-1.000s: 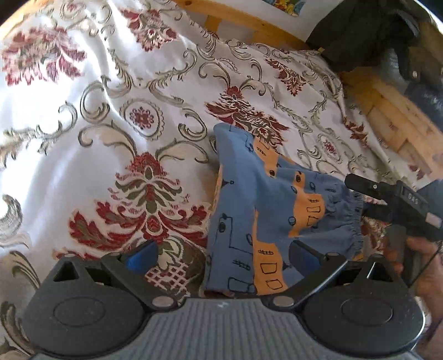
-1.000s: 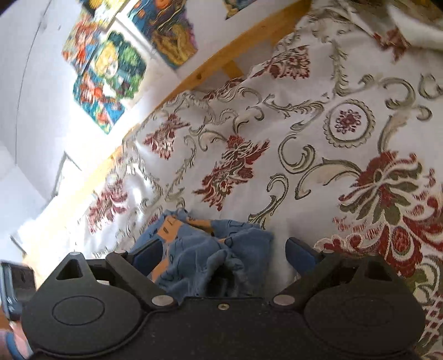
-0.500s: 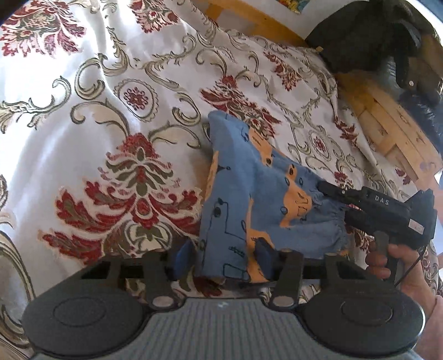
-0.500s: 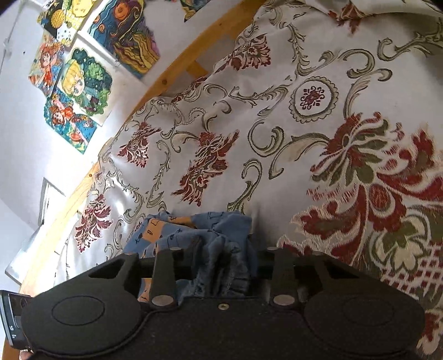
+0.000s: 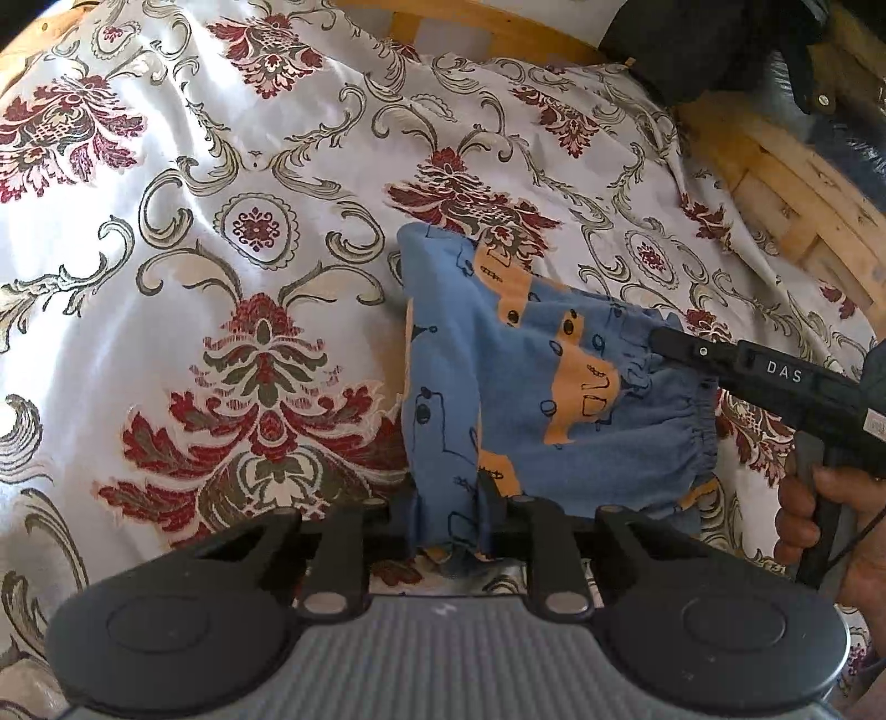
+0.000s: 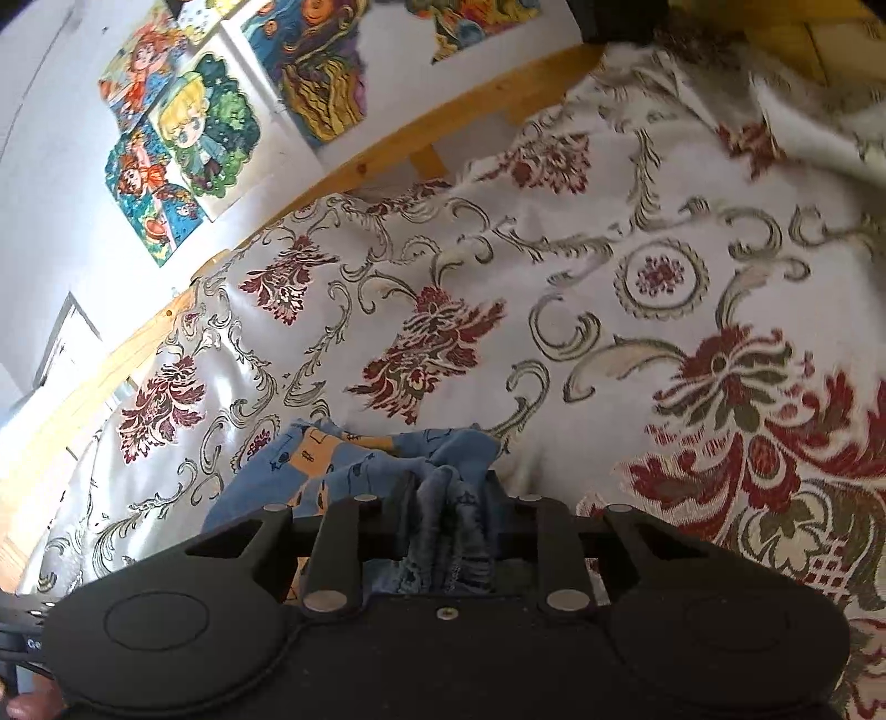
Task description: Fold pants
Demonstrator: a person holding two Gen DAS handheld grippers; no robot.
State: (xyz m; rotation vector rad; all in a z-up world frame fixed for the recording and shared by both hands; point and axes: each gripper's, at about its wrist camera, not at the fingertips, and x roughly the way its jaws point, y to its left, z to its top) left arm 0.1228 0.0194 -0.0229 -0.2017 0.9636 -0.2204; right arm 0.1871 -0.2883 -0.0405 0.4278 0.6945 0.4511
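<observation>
this is a bedroom in a home. a big bed takes up most of the view, and it has a shiny white bedspread point(image 5: 232, 232) with red flowers and swirly leaves on it. a light wooden bed frame point(image 6: 421, 133) runs along the far edge of the bed. on the white wall point(image 6: 50, 166) behind it hang bright cartoon drawings point(image 6: 183, 138) of children, the kind a kid puts up. some dark clothes point(image 5: 714, 44) lie piled at one corner.
</observation>
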